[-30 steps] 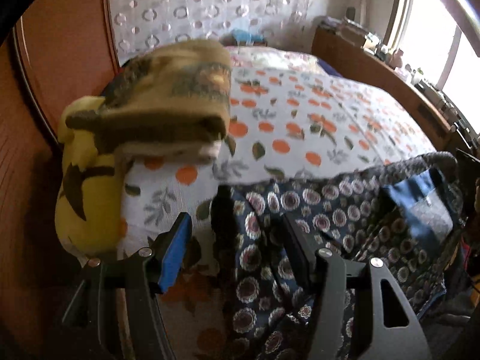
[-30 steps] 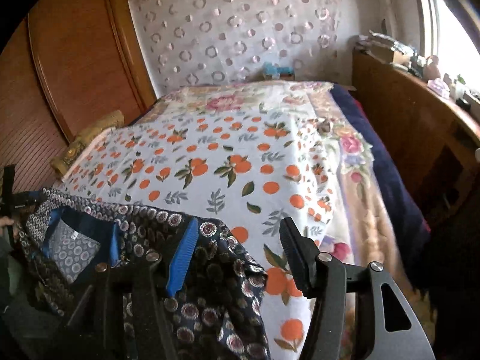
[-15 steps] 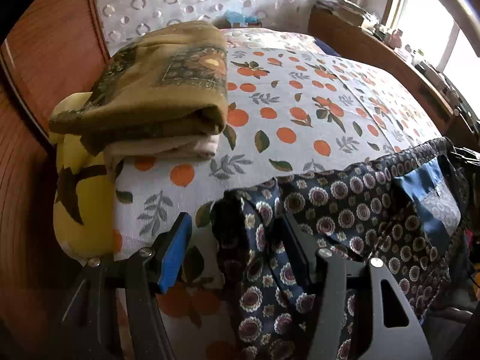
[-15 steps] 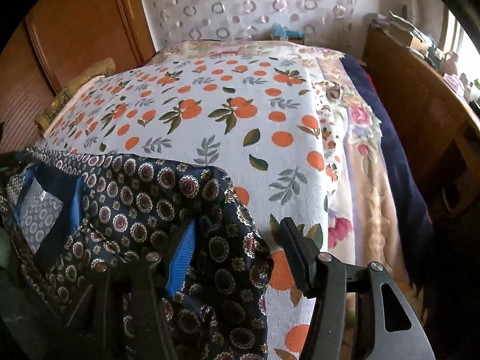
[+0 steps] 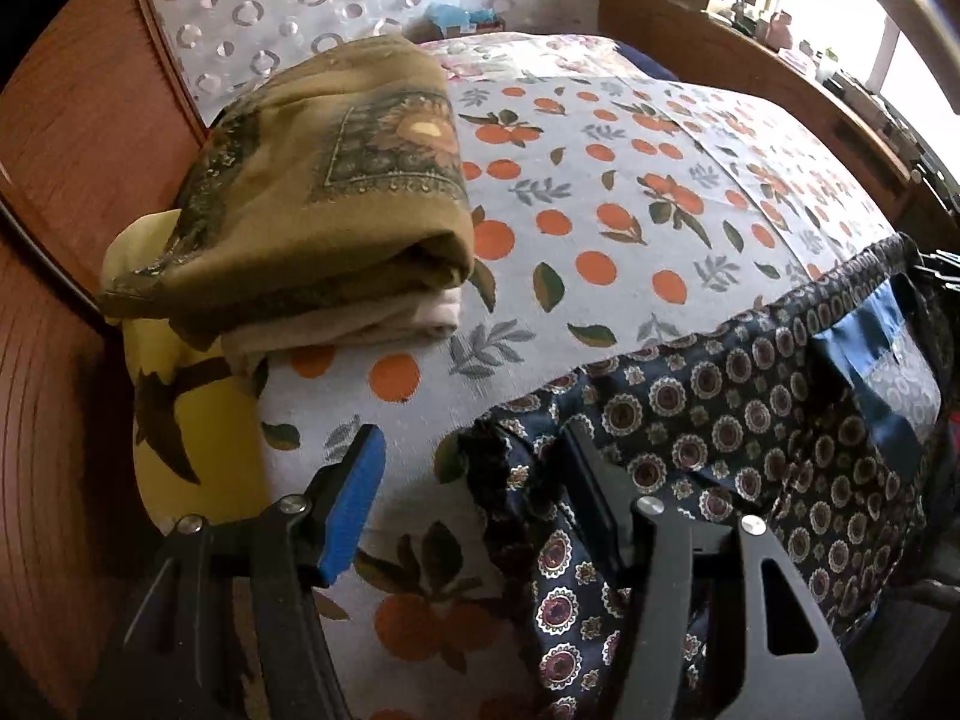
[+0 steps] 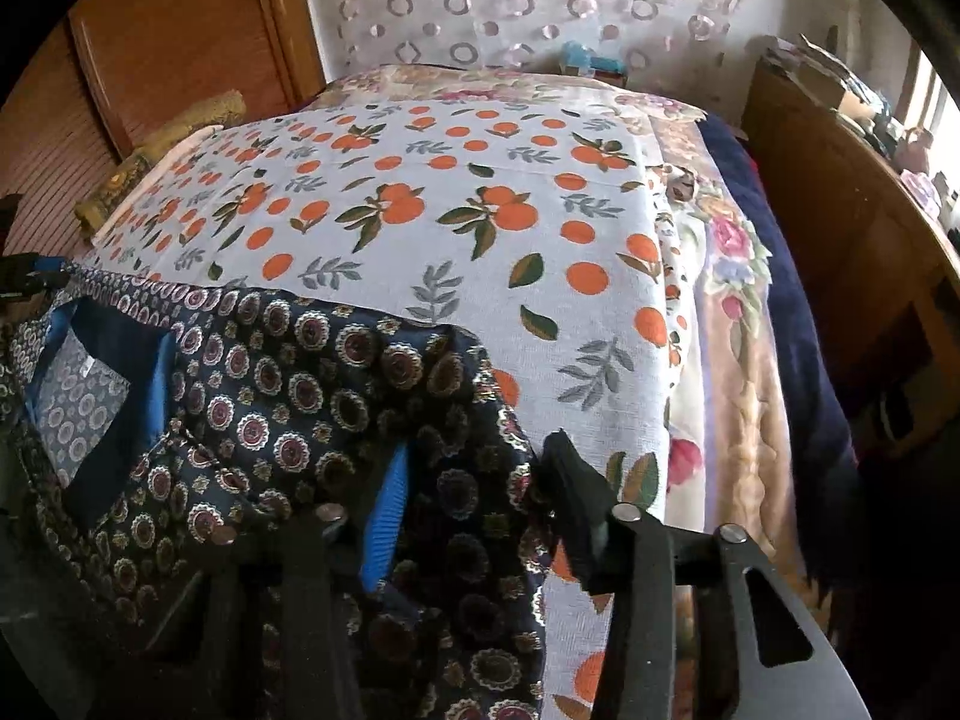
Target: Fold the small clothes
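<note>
A dark navy garment (image 5: pixel 738 432) with round medallion print and a blue inner lining hangs over the near edge of the bed; it also shows in the right wrist view (image 6: pixel 288 396). My left gripper (image 5: pixel 474 474) stands wide open, the garment's left corner bunched between its fingers. My right gripper (image 6: pixel 480 480) stands wide open too, the garment's right corner draped between its fingers. No finger presses on the cloth.
The bed has a white cover with orange fruit print (image 5: pixel 630 204). A folded olive-brown cloth stack (image 5: pixel 324 192) lies on the left edge over a yellow pillow (image 5: pixel 180 420). Wooden wardrobe on the left, wooden shelf (image 6: pixel 840 228) along the right.
Both grippers have moved forward and up over the bed's near edge, bringing the garment's top edge onto the cover. The jaws have stayed open.
</note>
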Tool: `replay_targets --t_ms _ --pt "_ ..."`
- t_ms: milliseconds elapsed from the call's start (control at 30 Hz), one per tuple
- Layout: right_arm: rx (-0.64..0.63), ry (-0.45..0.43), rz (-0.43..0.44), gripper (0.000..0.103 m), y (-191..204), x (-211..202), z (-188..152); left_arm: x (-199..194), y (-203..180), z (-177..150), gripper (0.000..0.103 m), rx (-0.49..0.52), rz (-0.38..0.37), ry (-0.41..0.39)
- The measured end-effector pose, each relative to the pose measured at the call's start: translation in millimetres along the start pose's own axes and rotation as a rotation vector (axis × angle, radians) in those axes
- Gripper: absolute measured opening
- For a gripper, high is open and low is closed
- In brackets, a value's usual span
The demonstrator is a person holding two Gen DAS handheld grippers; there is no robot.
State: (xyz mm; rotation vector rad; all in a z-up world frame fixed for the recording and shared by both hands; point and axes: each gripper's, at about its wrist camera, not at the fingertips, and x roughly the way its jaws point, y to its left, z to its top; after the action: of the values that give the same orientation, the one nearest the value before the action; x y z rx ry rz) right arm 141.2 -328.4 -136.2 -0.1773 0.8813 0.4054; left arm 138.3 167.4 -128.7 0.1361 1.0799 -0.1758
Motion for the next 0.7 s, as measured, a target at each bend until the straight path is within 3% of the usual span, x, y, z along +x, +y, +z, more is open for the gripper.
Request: replay_targets --t_ms 67,133,167,300,400,700 --pt "-0.011 -0.003 0.013 0.033 2.6 0.5 0.0 0.3 -1.1 -2.5 0.058 0.0 -0.018 -0.004" --pt "-0.023 -0.002 0.039 0.02 5.8 0.6 -0.3 2.1 -3.9 -3.9 0.038 -0.002 -0.059 -0.007" --pt "-0.035 -0.003 0.046 0.014 8.4 0.4 -1.0 2.3 -5.5 -5.0 0.033 0.0 -0.079 -0.009" --pt "-0.016 -0.039 0.035 0.007 10.9 -9.2 0.3 -2.2 -16.1 -5.8 0.008 0.026 -0.084 -0.006" --pt "-0.031 -0.125 0.007 0.006 21.4 -32.5 5.9 -19.1 -23.9 -2.1 0.006 0.03 -0.057 -0.063" --pt "-0.114 -0.376 -0.024 0.005 46.8 -126.9 52.0 -117.2 -30.2 34.9 0.005 -0.006 -0.028 -0.36"
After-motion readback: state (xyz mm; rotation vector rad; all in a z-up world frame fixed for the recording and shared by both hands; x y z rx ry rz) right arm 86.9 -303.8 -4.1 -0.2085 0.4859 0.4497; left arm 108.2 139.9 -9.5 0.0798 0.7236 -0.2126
